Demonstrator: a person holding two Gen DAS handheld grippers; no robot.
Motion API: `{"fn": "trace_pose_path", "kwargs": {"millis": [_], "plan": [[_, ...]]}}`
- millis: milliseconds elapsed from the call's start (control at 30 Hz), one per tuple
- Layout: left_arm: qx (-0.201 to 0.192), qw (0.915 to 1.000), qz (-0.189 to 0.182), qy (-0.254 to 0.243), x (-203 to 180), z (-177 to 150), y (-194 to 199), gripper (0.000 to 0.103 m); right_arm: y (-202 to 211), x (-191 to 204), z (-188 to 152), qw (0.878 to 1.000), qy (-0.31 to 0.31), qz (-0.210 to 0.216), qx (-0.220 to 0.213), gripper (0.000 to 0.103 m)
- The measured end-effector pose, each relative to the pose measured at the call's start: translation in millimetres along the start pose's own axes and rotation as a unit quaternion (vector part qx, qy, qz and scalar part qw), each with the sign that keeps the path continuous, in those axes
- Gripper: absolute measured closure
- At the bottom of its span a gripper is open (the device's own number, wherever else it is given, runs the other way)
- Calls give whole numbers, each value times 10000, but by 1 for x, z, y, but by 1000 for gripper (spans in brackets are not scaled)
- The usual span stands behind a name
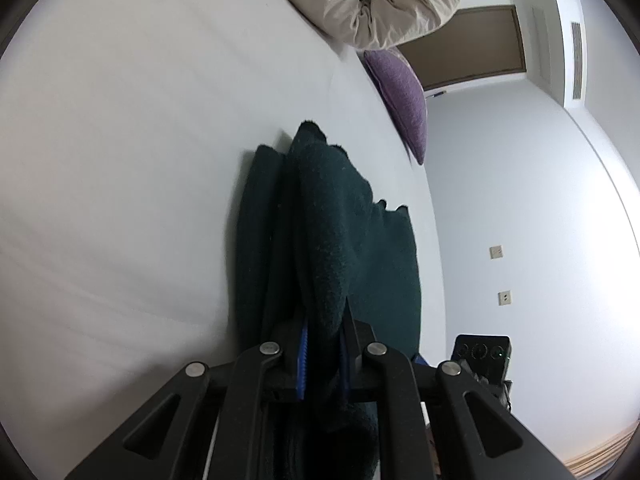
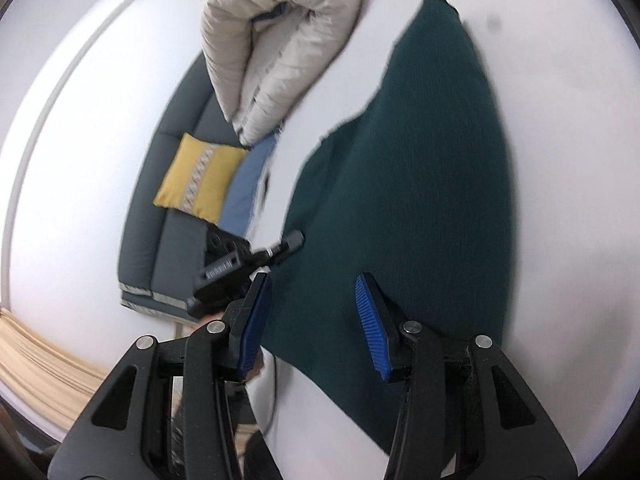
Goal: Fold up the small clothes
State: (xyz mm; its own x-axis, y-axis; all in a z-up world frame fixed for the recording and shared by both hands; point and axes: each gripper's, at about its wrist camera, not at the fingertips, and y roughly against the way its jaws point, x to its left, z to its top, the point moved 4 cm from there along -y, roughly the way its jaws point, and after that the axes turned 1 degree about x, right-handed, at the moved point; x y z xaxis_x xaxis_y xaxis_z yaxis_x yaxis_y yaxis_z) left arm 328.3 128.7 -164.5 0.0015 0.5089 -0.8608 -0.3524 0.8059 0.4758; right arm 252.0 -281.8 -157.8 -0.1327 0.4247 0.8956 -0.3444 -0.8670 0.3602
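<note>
On white bed (image 1: pixel 120 160) — dark green garment (image 1: pixel 340 220), left hand-held gripper (image 1: pixel 324 352) clamping its fold

Bed with plain white sheet (image 1: pixel 140 160). Lying directly on it: dark green knit garment (image 2: pixel 420 200), partly folded; rolled beige duvet (image 2: pixel 280 40) at far end; purple cushion (image 1: pixel 402 100) at the sheet's edge.
</note>
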Motion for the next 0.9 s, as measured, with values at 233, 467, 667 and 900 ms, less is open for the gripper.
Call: {"fn": "trace_pose_path", "kwargs": {"millis": [233,467,667,900], "plan": [[-161,9998,-142,40,-1,-9,15,91,-3,-4,39,9996,-61,-155,-207,61],[-203,9991,-186,331,27,-18,10,91,-22,-18,72,9989,-381,1,-263,61],[-213,9995,-114,187,28,-23,8,90,-21,-45,107,9962,-745,-17,-461,61],[-218,9996,-102,133,30,-23,7,89,-37,-72,139,9946,-904,-357,-376,61]]}}
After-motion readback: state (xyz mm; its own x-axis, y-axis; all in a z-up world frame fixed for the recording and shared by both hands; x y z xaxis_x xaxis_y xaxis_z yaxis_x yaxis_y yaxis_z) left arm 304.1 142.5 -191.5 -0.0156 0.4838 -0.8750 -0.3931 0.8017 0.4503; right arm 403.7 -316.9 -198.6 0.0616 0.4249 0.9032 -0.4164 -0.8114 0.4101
